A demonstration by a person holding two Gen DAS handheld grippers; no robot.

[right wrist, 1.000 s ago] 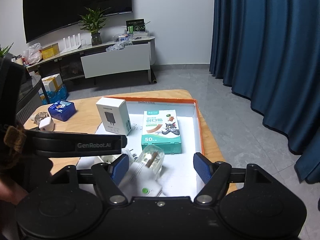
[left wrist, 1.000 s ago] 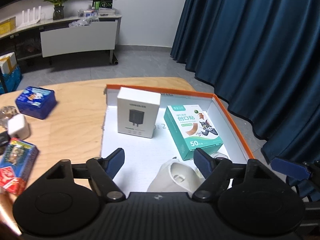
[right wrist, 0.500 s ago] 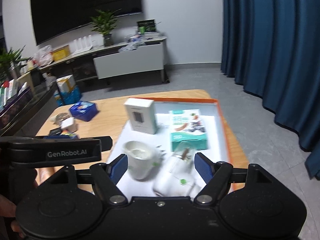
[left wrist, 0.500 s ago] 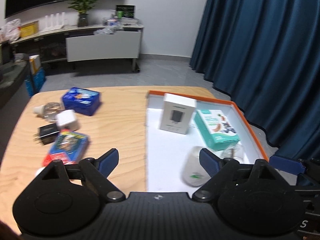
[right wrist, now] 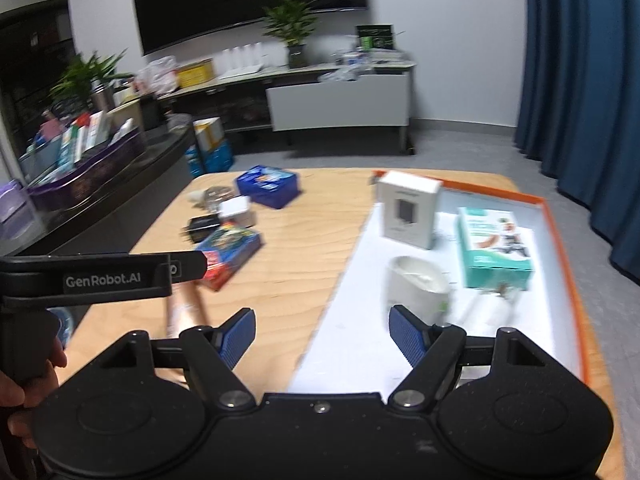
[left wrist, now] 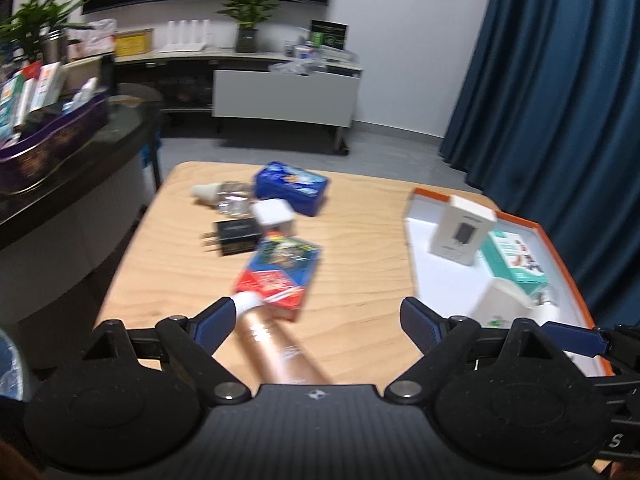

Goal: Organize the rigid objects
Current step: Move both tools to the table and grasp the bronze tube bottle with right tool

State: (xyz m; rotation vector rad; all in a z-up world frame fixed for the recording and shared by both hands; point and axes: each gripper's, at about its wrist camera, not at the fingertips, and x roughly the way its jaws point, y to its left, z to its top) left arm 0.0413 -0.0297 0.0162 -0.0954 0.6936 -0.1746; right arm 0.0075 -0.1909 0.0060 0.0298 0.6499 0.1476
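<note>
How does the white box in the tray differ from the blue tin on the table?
The white box stands upright inside the orange-edged tray; the blue tin lies flat on the bare wooden table, outside it. The white box is plain with a dark picture; the blue tin has a colourful printed lid. Neither is held by a gripper.

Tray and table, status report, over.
Left gripper and right gripper open, empty. Charger box, bandage box, white cup in orange tray. Blue tin, colourful box on table.
</note>
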